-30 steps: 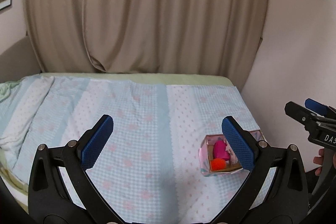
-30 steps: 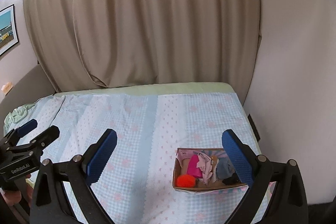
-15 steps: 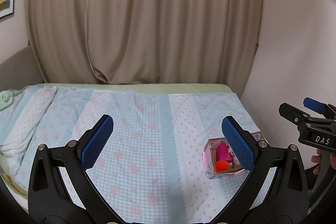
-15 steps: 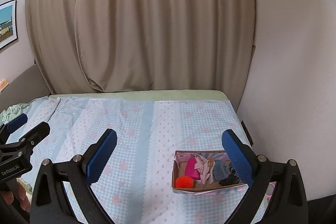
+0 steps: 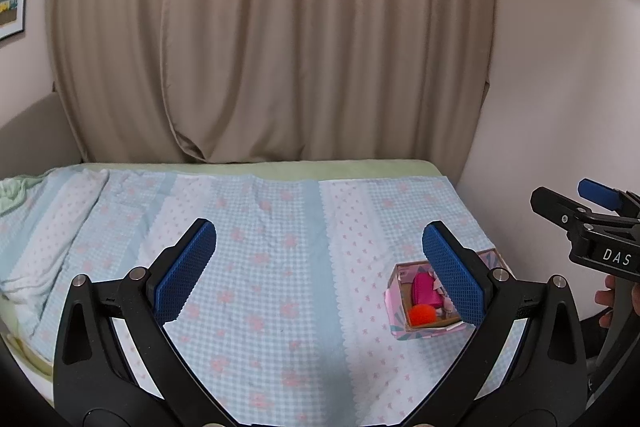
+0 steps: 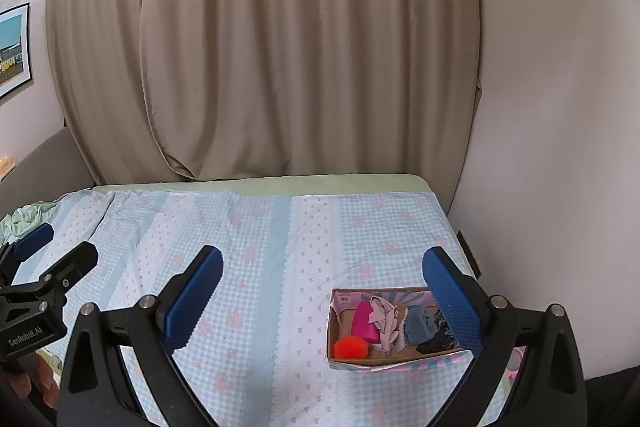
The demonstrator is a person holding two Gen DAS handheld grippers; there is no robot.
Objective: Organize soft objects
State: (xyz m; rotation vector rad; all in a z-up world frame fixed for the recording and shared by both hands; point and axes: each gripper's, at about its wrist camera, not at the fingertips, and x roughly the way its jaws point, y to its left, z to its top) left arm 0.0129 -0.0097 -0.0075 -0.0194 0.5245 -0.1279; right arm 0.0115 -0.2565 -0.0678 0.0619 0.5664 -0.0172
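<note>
Both your grippers have pulled up and back from the bed over the last second. The box sits smaller and lower in both wrist views than a second ago, and more curtain and wall fill the frames.

The left gripper has its fingers spread wide with nothing between them. The right gripper is the same: wide apart, empty, and the blue pads show bare.

The box is at the right side of the bed near the wall, open top, sitting on the checked sheet. Inside, the right wrist view shows an orange pom-pom at the front left corner, a magenta item behind it, a pale pink cloth in the middle, a grey-blue cloth beside that, and a dark cloth toward the right end. All are inside the walls; none hangs over the rim as far as I can tell. The right finger hides the box's far right end.

No loose soft item is visible on the sheet in either view. There is a crumpled green fabric at the far left edge, likely bedding.

My read: empty fingers, retreat, everything boxed, so the task looks done or nearly so. If you're continuing, check the left edge and the hidden end of the box.
</note>
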